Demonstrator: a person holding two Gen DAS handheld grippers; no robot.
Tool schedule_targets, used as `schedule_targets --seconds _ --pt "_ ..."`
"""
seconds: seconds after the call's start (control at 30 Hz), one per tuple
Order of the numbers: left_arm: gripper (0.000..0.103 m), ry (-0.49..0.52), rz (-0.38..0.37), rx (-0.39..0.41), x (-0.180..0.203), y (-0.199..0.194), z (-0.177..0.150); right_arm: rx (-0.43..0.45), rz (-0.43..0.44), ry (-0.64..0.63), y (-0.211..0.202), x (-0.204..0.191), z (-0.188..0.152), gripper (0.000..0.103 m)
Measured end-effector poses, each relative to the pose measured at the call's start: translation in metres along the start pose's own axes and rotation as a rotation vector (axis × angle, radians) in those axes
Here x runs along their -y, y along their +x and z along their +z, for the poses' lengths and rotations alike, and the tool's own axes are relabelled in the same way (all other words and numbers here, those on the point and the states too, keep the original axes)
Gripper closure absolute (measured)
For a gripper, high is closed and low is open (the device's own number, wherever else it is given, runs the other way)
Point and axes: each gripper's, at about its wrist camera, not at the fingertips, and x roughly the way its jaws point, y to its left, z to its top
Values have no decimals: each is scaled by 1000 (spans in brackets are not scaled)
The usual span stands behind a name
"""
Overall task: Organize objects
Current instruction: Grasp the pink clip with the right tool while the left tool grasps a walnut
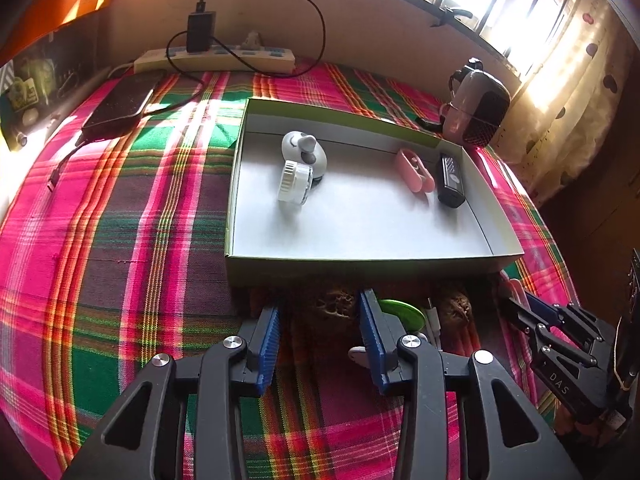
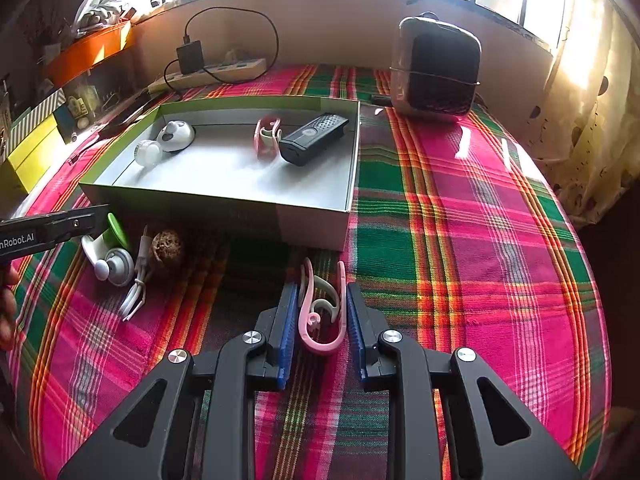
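A shallow green-rimmed box [image 1: 360, 258] [image 2: 312, 216] lies on the plaid cloth. It holds a white round gadget [image 1: 304, 152], a clear jar [image 1: 294, 182], a pink clip [image 1: 414, 170] and a black device [image 1: 450, 180] [image 2: 314, 138]. My left gripper [image 1: 320, 312] is open, in front of the box over a brown walnut [image 1: 334, 306]. My right gripper [image 2: 322, 304] is shut on a pink and white ear hook [image 2: 320, 316], just above the cloth. Loose by the box front lie a green lid [image 2: 118, 230], a white hook piece [image 2: 114, 266], a white cable [image 2: 138, 284] and another walnut [image 2: 166, 250].
A power strip with a black charger [image 1: 200, 32] and a dark phone [image 1: 118, 104] lie at the back left. A brown and black speaker-like box [image 2: 436, 68] stands at the back right. Curtains hang at the right edge.
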Motion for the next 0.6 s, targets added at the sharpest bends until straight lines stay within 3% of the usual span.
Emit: schedule_targets --seconds 0.6 --pt "72 9 17 11 -2 -2 -3 0 0 5 0 0 0 78"
